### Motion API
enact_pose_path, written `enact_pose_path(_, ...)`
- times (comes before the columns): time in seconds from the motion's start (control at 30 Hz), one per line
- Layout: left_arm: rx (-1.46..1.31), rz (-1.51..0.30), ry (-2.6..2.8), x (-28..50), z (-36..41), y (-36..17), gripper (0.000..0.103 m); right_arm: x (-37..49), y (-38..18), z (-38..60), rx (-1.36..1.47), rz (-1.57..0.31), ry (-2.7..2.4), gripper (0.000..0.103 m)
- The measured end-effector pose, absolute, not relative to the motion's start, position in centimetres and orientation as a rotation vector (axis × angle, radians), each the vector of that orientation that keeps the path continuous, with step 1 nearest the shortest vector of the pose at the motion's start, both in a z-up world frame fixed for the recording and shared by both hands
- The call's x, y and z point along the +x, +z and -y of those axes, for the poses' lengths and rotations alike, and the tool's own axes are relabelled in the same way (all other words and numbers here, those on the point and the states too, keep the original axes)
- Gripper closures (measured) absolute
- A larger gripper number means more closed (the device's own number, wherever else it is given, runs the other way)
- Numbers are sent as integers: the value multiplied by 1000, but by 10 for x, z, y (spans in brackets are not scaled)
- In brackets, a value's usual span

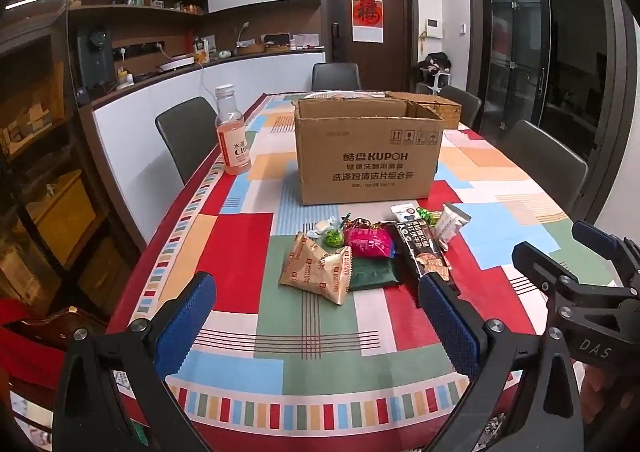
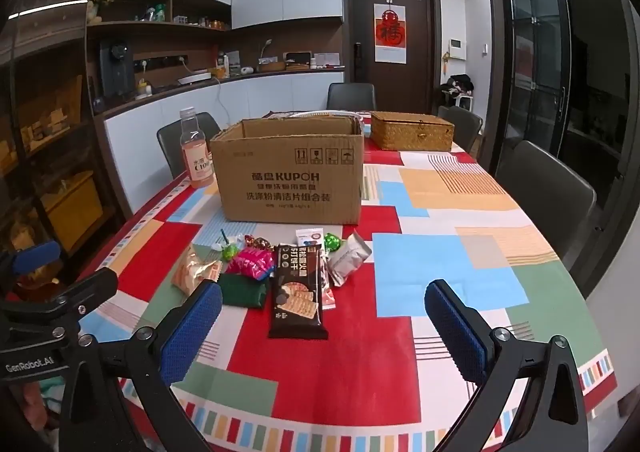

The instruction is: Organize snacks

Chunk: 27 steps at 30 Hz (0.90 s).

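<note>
Looking along both sets of blue-padded fingers, I see my left gripper (image 1: 316, 324) and right gripper (image 2: 324, 324) hovering low over the near end of a table (image 2: 440, 276) covered in a bright patchwork cloth. Both pairs of fingers are spread wide and hold nothing.

Just beyond the fingertips lies the snack pile. Nearest is a long dark cracker packet (image 2: 297, 292), flat, light and probably brittle inside; I judge it best pinched across its narrow width near one end, gently. Left of it sit a soft dark green pouch (image 2: 242, 292) and a pink foil pack (image 2: 251, 263), touching each other. Two gold crinkly packets (image 1: 320, 272) overlap at the left of the pile; these look puffy and slippery, so a crimped seam seems the safest hold. A silver sachet (image 2: 348, 258) leans at the right. Small wrapped candies (image 2: 331, 242) lie at the back of the pile, light and likely to roll or skid.

Behind the pile stands an open cardboard box (image 2: 288, 175), its top flaps folded down, the likely destination. Its front wall is tall, so anything carried must clear the rim.

A pink drink bottle (image 1: 233, 139) stands left of the box, tippable. A woven basket (image 2: 412, 130) sits farther back on the right. Open cloth lies to the right of the snacks.
</note>
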State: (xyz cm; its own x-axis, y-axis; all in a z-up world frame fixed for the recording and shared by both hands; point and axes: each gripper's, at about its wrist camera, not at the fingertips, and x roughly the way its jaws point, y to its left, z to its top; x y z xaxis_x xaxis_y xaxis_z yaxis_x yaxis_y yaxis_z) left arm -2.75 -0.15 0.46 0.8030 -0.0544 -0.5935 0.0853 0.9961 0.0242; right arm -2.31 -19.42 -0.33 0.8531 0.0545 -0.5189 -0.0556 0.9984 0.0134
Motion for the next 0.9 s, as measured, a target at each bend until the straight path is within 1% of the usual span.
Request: enact_pose_path(0.9,56,-605,-69,-38,2,13,0,-38,3,191,-21,-501,72,0)
